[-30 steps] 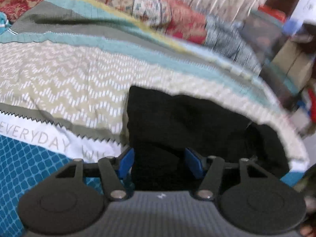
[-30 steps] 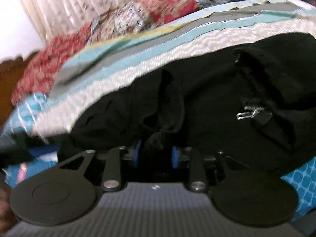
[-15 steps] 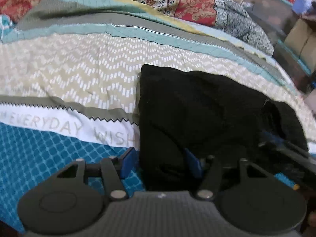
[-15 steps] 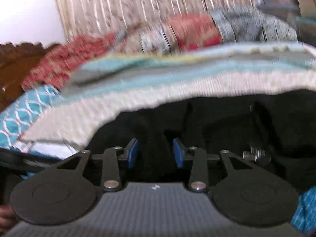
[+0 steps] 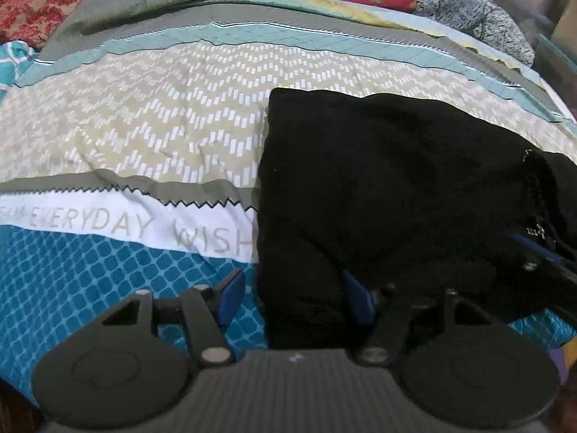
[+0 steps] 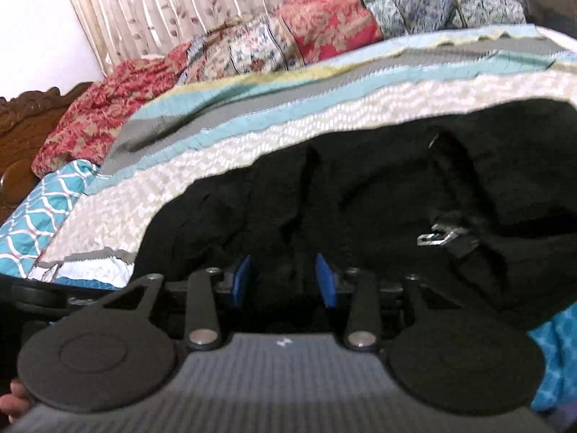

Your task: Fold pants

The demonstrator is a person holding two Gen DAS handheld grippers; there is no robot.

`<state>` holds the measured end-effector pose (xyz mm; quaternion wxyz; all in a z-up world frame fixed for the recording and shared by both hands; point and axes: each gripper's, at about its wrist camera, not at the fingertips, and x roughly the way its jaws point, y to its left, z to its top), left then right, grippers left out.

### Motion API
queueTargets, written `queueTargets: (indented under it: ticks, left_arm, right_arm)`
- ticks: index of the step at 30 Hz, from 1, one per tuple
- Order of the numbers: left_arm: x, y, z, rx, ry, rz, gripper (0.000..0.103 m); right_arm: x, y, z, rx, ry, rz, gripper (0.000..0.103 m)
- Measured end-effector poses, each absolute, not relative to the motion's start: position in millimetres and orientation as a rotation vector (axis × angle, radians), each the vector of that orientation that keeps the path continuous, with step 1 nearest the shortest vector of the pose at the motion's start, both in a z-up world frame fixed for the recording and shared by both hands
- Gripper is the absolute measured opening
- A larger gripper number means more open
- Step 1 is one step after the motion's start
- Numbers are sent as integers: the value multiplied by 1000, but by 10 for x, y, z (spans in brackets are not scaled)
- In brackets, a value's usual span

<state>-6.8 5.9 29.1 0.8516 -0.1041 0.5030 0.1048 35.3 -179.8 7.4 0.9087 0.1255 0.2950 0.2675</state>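
The black pants (image 5: 378,180) lie folded on the patterned bedspread (image 5: 144,115), their straight left edge running toward me. My left gripper (image 5: 293,299) straddles that edge near the front corner. Its jaws are opening: the left pad hangs over the blue cloth clear of the pants, while the right pad rests on the black fabric. In the right wrist view the pants (image 6: 360,187) are bunched, with a metal zipper pull (image 6: 436,238) showing. My right gripper (image 6: 284,281) is shut on a thick fold of them. Its fingers (image 5: 533,252) show at the pants' right end.
Floral quilts and pillows (image 6: 288,39) are heaped along the far side of the bed, before a pleated curtain (image 6: 180,0). A carved wooden headboard (image 6: 21,122) stands at the left. A person's fingers (image 6: 14,404) show at the lower left corner.
The left gripper has tipped downward and spread its jaws, so its left pad has come off the pants' edge. The right gripper still sits in the black fold.
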Motion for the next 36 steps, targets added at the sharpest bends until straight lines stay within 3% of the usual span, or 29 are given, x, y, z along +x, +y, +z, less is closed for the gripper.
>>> queueTargets:
  ticks: [12,23,36]
  left_arm:
    - [-144,-149,547,-155,1059,301,69]
    - [-126,-160,493,-137,1072,321,72]
    - [-144,-63,380,-160,1079,324,85]
  right_arm:
    - [340,-2728,174,380,489,332,45]
    - [605,-3025,-223,517,663,221,46]
    - [509,-2991,-254,540,633,208,49]
